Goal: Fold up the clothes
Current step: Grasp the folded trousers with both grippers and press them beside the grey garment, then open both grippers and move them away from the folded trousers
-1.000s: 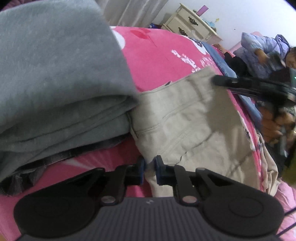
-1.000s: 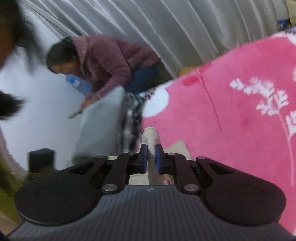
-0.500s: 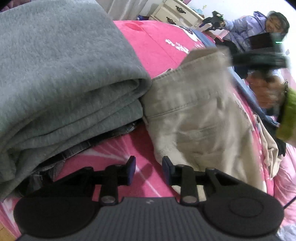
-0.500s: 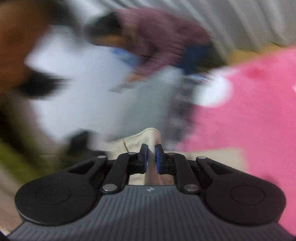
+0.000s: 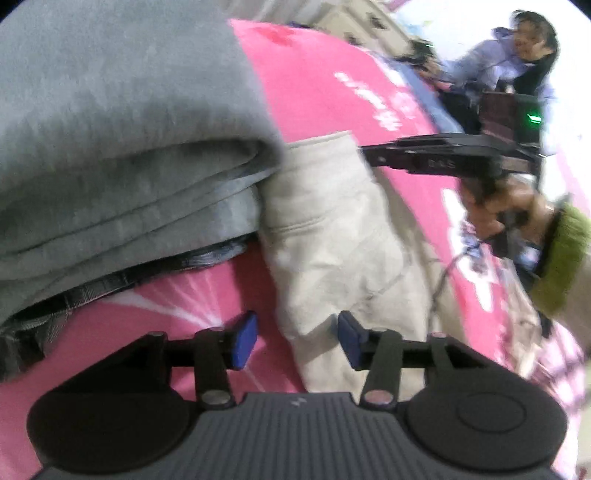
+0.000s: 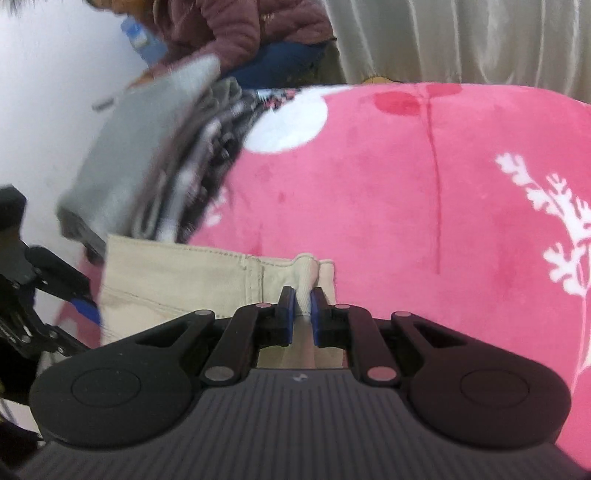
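Beige trousers [image 5: 332, 236] lie on the pink blanket [image 5: 332, 81], against a folded grey garment [image 5: 110, 129]. My left gripper [image 5: 297, 339] hovers over their near corner. Its jaws are opening, and the cloth lies between the blue pads [image 5: 243, 339] without being pressed. At the trousers' far edge, my right gripper [image 5: 373, 155] is pinching the cloth. In the right wrist view, the right gripper [image 6: 303, 310] is shut on a bunched fold of the trousers' waistband [image 6: 306, 269]. The left gripper's blue fingertip [image 6: 85, 308] shows beside the trousers [image 6: 177, 280].
The grey garment tops a stack of folded clothes [image 6: 140, 166] left of the trousers. A person in a lilac jacket [image 5: 517, 62] sits beyond the bed, and another in a maroon jacket [image 6: 240, 33] sits by pale curtains [image 6: 461, 40]. Pink blanket [image 6: 406, 203] stretches to the right.
My left gripper's jaws have spread apart and released the trousers' near corner. My right gripper, still pinching the waistband, has swung and come down toward the blanket.
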A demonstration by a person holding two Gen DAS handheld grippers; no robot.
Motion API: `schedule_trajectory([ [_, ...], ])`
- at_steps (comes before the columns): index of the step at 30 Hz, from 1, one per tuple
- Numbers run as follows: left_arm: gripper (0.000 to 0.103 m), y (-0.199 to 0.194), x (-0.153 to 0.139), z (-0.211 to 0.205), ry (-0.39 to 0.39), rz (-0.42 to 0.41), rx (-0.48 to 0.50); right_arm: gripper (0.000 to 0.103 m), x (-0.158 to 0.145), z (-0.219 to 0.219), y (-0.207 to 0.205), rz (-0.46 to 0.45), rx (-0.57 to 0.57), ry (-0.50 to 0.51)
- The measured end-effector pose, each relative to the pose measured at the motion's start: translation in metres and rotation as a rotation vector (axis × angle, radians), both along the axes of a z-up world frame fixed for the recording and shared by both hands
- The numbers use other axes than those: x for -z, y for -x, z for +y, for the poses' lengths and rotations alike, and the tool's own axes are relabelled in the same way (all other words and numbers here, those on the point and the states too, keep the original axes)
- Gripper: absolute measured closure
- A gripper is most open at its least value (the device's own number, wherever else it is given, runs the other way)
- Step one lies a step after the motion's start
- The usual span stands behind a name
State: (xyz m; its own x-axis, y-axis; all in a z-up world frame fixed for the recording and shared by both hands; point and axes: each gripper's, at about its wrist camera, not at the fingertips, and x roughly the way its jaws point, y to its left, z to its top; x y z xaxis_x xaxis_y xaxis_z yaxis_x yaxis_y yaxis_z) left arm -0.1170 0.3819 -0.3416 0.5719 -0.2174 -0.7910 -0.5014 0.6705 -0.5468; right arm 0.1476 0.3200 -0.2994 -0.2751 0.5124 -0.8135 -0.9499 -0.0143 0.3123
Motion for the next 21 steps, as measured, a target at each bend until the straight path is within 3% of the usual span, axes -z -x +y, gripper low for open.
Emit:
schedule_trajectory([
  [1, 0.078, -0.002, 0.002, -0.001, 0.001, 0.006, -0.018, 0.095, 0.002, 0.001, 0.002, -0.016, 0.001, -0.007],
  [2, 0.086, -0.003, 0.001, -0.003, 0.004, 0.008, -0.018, 0.095, 0.002, 0.001, 0.005, -0.032, 0.003, -0.017],
  [4, 0.094, -0.003, -0.003, -0.007, -0.006, 0.022, -0.025, 0.095, -0.001, 0.001, 0.011, -0.071, 0.005, -0.042],
  [8, 0.094, -0.003, -0.003, -0.010, -0.007, 0.054, -0.040, 0.095, 0.007, -0.001, 0.017, -0.105, 0.055, -0.076],
  [12, 0.086, 0.003, -0.011, -0.009, -0.053, 0.055, 0.003, 0.091, 0.007, -0.005, 0.020, -0.116, 0.138, -0.102],
  [13, 0.085, 0.007, -0.019, -0.009, -0.077, 0.054, 0.022, 0.083, 0.001, -0.008, 0.018, -0.123, 0.178, -0.109],
  [16, 0.085, 0.021, -0.047, -0.010, -0.149, 0.035, 0.088, 0.082, -0.033, -0.032, 0.007, -0.132, 0.323, -0.182],
  [18, 0.085, 0.026, -0.073, -0.012, -0.188, -0.027, 0.129, 0.081, -0.061, -0.055, 0.004, -0.111, 0.403, -0.232],
  [21, 0.081, 0.005, -0.094, -0.016, -0.199, -0.133, 0.150, 0.081, -0.090, -0.083, 0.028, -0.133, 0.372, -0.239],
])
